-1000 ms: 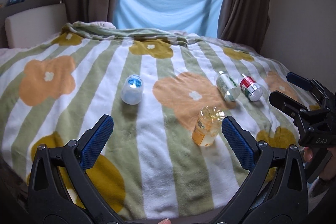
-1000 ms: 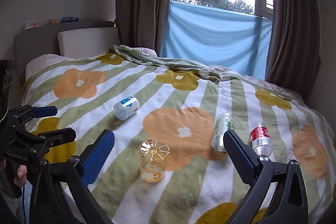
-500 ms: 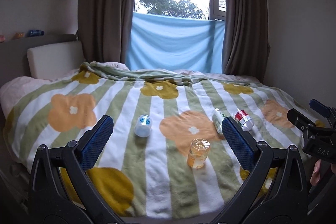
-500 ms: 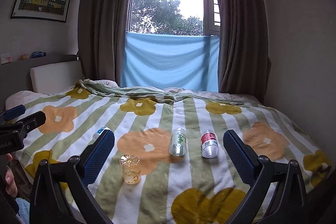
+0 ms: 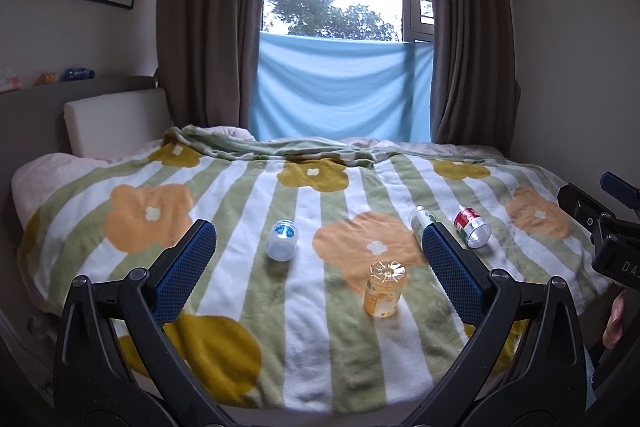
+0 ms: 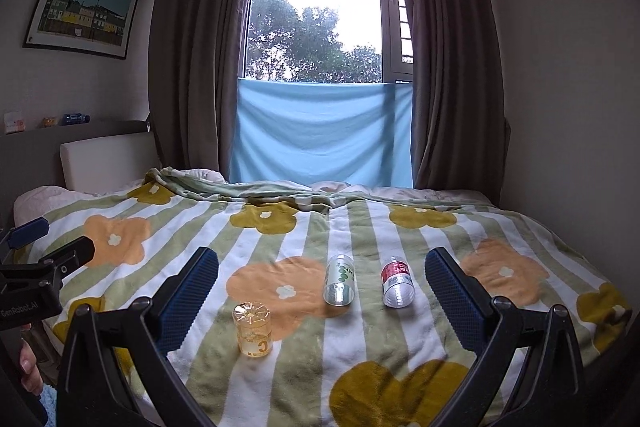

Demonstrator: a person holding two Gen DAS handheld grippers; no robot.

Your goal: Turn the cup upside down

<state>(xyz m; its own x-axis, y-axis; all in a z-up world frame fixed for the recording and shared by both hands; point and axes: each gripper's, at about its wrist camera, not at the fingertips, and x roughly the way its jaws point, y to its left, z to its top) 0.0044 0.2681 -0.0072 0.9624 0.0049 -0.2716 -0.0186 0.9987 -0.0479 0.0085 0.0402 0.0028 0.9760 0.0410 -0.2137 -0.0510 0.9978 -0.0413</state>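
The amber cup is sitting on the bed, resting mouth down with its ribbed base facing up, on a white stripe of the flowered blanket near the bed's near edge. In the right wrist view the same cup is showing a printed letter low on its side.

The left claw is hovering above the near edge of the bed with its blue pads spread wide and gripping nothing. The cup is showing between its fingers, closer to the right one, and not touching either.

The right claw is likewise hanging wide apart and empty. The cup is sitting just right of its left pad, clear of it.

Farther out on the blanket, a white bottle with a blue cap is lying on its side to the left of the cup. To the right, a green-labelled bottle and a red-labelled bottle are lying side by side, near each other but apart, their ends pointing toward the near edge.

Beyond the bed, a pale blue cloth is hanging across the lower window between brown curtains, and a framed picture is hanging on the left wall.
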